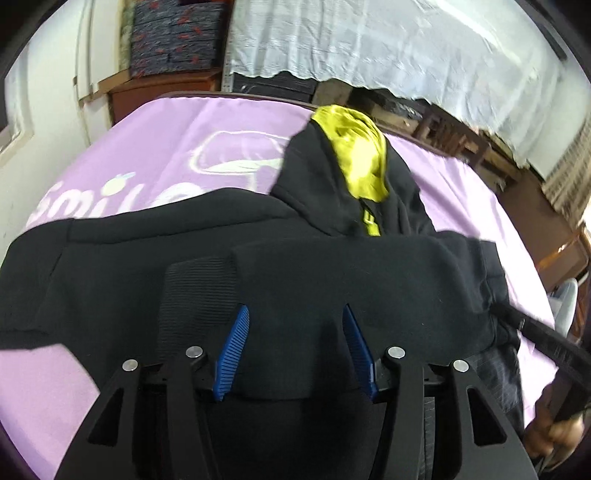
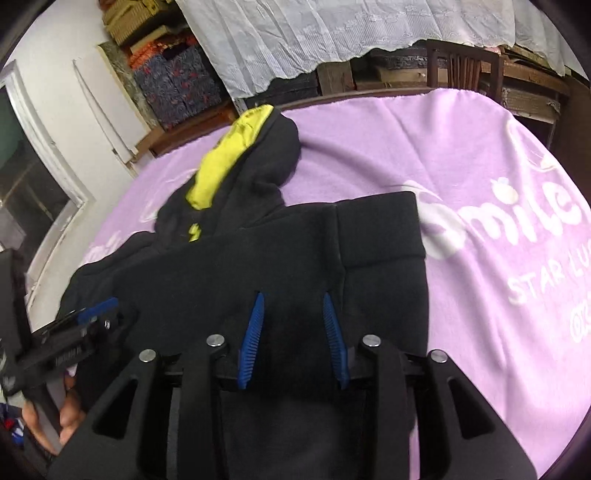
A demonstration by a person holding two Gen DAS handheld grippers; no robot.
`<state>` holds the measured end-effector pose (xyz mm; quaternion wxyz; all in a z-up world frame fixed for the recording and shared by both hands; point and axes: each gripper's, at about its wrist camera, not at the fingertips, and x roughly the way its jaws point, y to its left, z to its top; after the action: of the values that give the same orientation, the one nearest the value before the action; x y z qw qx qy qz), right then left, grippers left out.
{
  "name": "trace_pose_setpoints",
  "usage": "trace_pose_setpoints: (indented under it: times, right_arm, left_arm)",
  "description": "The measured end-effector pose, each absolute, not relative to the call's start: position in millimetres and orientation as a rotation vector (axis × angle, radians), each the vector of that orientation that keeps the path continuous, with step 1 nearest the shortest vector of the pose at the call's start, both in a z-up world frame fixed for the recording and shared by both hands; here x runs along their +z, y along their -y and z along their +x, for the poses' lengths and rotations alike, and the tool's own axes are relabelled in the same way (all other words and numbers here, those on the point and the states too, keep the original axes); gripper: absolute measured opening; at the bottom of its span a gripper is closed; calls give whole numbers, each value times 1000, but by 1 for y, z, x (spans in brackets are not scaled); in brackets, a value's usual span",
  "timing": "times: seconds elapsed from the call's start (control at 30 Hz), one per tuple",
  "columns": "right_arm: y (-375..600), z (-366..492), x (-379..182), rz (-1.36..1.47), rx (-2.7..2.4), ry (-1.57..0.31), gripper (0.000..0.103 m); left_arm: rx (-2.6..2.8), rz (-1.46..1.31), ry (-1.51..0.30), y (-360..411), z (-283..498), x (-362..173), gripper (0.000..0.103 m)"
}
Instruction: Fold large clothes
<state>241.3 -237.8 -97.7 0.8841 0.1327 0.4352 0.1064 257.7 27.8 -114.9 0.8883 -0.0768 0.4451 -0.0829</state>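
Observation:
A black hoodie (image 1: pixel 332 266) with a yellow hood lining (image 1: pixel 358 155) lies on the purple blanket (image 1: pixel 155 140), its sleeves folded in across the body. A ribbed cuff (image 1: pixel 199 295) rests just left of my left gripper (image 1: pixel 294 310), which hovers open over the near part of the hoodie with its blue pads well apart. In the right wrist view my right gripper (image 2: pixel 292 297) stands open above the hoodie (image 2: pixel 258 251), with fabric below it and nothing pinched. The yellow lining (image 2: pixel 221 166) points to the far left. The left gripper (image 2: pixel 92 314) shows at the left edge.
The blanket (image 2: pixel 480 166) carries white lettering and covers a wooden table. Behind it hang a white lace curtain (image 2: pixel 332 33), patterned boxes (image 2: pixel 177 88) on a wooden cabinet, and a wooden chair (image 2: pixel 461 62). A person's hand (image 2: pixel 66 413) holds the left gripper's handle.

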Motion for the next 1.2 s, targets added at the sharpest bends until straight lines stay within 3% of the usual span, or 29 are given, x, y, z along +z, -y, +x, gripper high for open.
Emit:
trace_pose_setpoints:
  times: [0.1,0.6,1.03,1.2]
  right_arm:
    - [236,235,-112,308,247,-966,49]
    - [258,197,-83,398,245,-862,52]
    - [261,199,-92,455,256,-894,56]
    - [263,202,-97,471,250,-909,56]
  left_arm:
    - [-138,-216,-932,-47,259,-114,54]
    - [49,-533,-897,-197,204,-64,63]
    - [103,-708,-965,-225,198,-115,63]
    - [198,-751,-880,-233,202,-116,65]
